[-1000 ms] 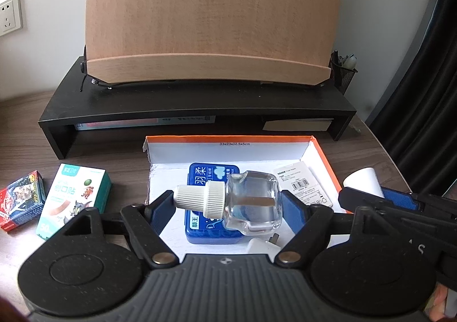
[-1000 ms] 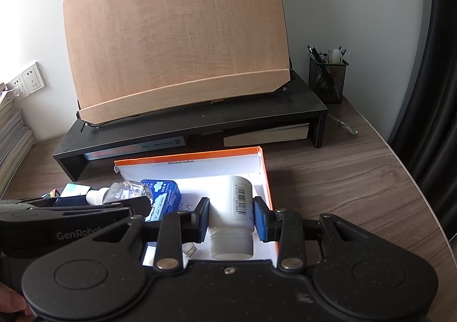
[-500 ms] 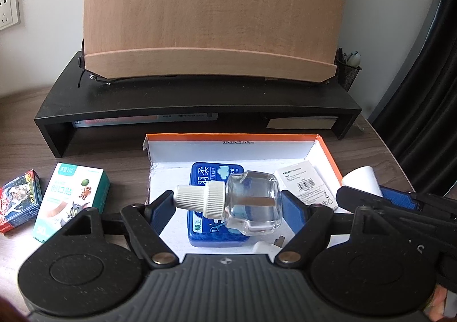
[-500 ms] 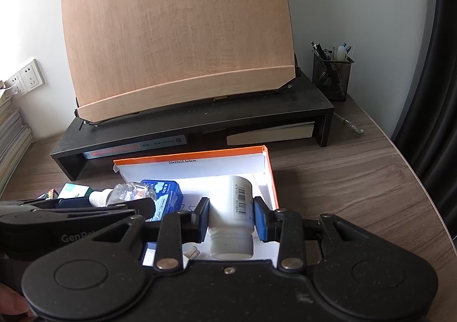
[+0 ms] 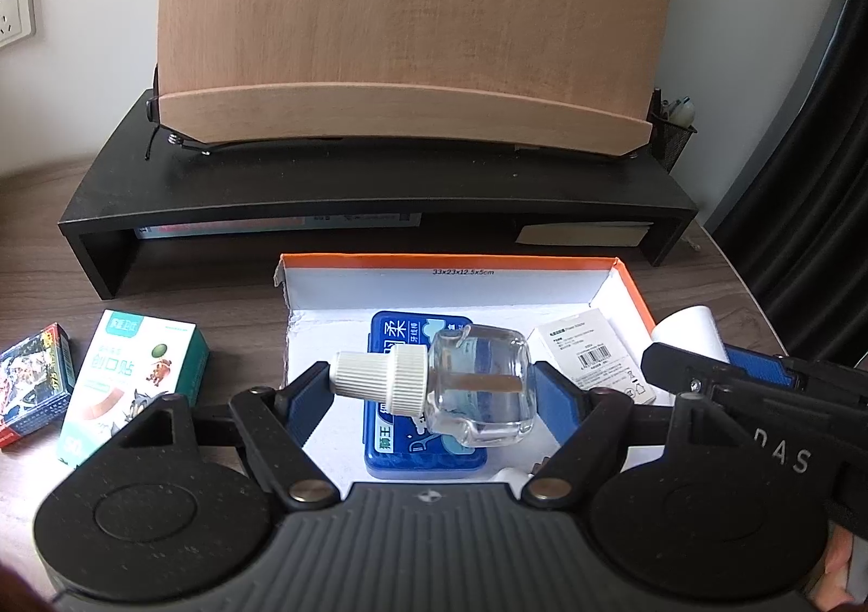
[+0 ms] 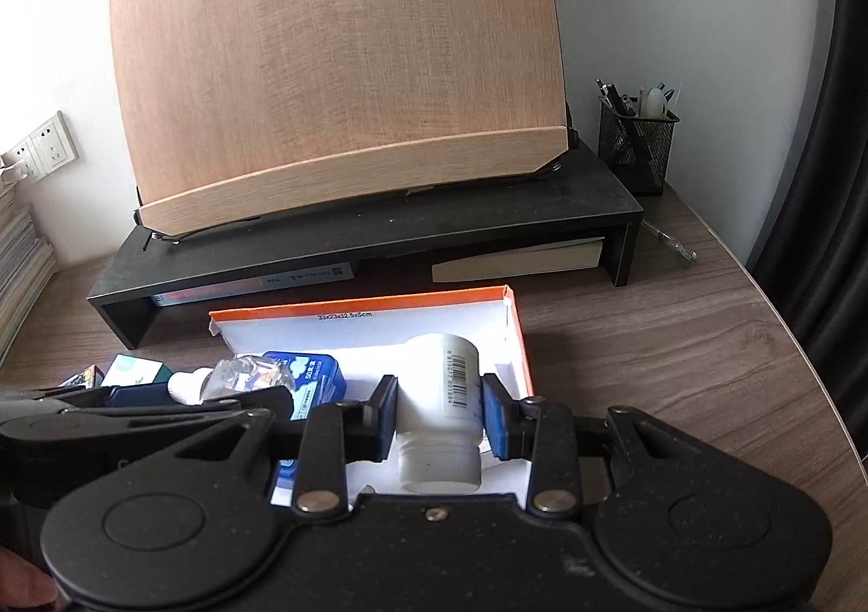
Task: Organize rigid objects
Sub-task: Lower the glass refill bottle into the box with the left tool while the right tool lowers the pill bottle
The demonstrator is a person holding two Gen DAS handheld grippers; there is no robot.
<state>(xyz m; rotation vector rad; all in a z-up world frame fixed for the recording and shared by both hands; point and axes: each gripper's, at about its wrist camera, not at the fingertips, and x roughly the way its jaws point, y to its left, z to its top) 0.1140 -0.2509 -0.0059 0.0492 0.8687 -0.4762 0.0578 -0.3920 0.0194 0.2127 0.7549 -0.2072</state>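
A: How is the clear bottle (image 5: 477, 384) held?
B: It is pinched end to end by the left gripper (image 5: 434, 384), long axis crosswise, white cap to the left, above the blue tin (image 5: 401, 335) in the orange-rimmed box (image 5: 450, 262).
A: And the white bottle (image 6: 442, 395)?
B: It is clamped by the right gripper (image 6: 439, 414), cap toward the camera, close to the box's right wall; bare box floor is seen behind it.

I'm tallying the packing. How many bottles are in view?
2: a clear bottle in the left hand-held gripper, a white bottle in the right hand-held gripper, both over the box.
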